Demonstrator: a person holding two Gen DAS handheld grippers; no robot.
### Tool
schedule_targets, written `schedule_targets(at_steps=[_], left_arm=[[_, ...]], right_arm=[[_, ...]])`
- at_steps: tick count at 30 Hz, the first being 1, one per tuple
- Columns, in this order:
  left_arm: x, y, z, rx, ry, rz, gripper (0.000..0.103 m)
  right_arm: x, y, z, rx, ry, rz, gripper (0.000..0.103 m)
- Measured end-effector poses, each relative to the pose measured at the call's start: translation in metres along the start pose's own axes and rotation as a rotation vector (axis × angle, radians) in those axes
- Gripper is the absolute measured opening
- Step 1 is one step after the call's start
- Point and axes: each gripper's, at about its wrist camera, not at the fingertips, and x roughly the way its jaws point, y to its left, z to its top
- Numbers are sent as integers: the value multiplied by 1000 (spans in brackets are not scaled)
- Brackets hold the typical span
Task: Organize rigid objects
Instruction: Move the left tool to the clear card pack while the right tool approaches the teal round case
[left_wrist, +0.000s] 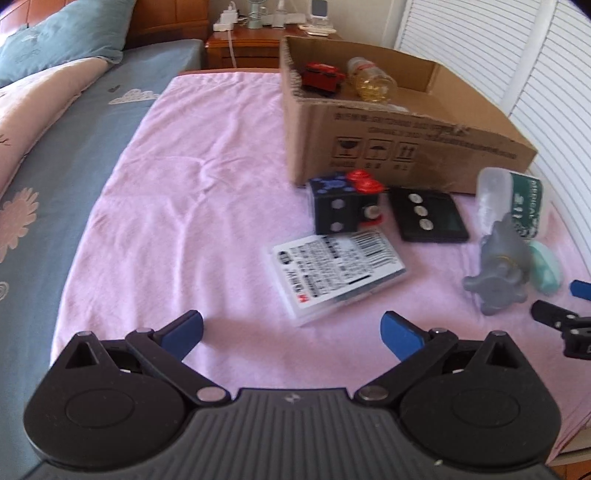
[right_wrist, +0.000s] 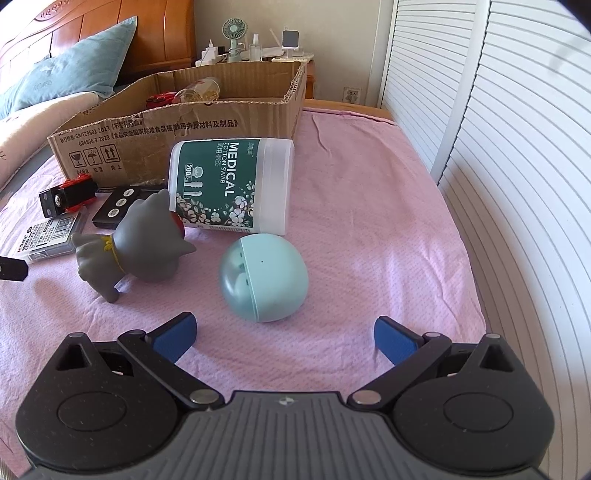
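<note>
A cardboard box (left_wrist: 406, 147) stands on the pink towel and holds a red toy car (left_wrist: 321, 75) and a plastic bottle (left_wrist: 371, 79); the box also shows in the right wrist view (right_wrist: 147, 125). In front of it lie a black cube toy (left_wrist: 341, 206), a black remote (left_wrist: 428, 214), a clear case with a label (left_wrist: 338, 273), a grey cat figure (right_wrist: 136, 240), a cotton swab tub (right_wrist: 232, 184) and a light blue egg-shaped case (right_wrist: 264, 277). My left gripper (left_wrist: 291, 334) is open and empty, just short of the clear case. My right gripper (right_wrist: 284, 334) is open and empty, just short of the blue case.
The pink towel (left_wrist: 184, 184) covers a bed with a blue sheet (left_wrist: 74, 166) and pillows to the left. White louvred doors (right_wrist: 517, 147) stand close on the right. A nightstand (left_wrist: 251, 40) with small items is behind the box.
</note>
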Motion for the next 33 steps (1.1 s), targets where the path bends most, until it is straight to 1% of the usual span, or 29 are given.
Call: schedule_targets(at_steps=[2, 4, 11, 14, 16, 20, 24, 27, 28, 33], left_arm=[[5, -11, 4, 11, 3, -25, 102], [10, -21, 9, 22, 3, -25, 102], [28, -34, 27, 29, -15, 36, 102], [33, -38, 30, 42, -17, 90, 103], [32, -36, 28, 43, -28, 92, 103], [27, -27, 22, 3, -28, 119, 103], [26, -24, 21, -6, -39, 124, 102], [26, -27, 22, -5, -64, 122, 97], [25, -28, 21, 5, -74, 115, 91], [24, -28, 20, 27, -83, 96, 90]], right_arm=[[0, 0, -2, -2, -9, 1, 103], [-1, 0, -4, -6, -19, 3, 103], [-1, 2, -8, -19, -33, 14, 103], [0, 3, -7, -26, -34, 19, 103], [0, 3, -6, -28, -34, 21, 103], [0, 2, -6, -33, -38, 26, 103], [1, 1, -6, -48, -45, 41, 103], [3, 1, -3, -75, -40, 64, 103], [4, 0, -1, -86, -37, 76, 103], [11, 4, 8, -165, -49, 145, 102]])
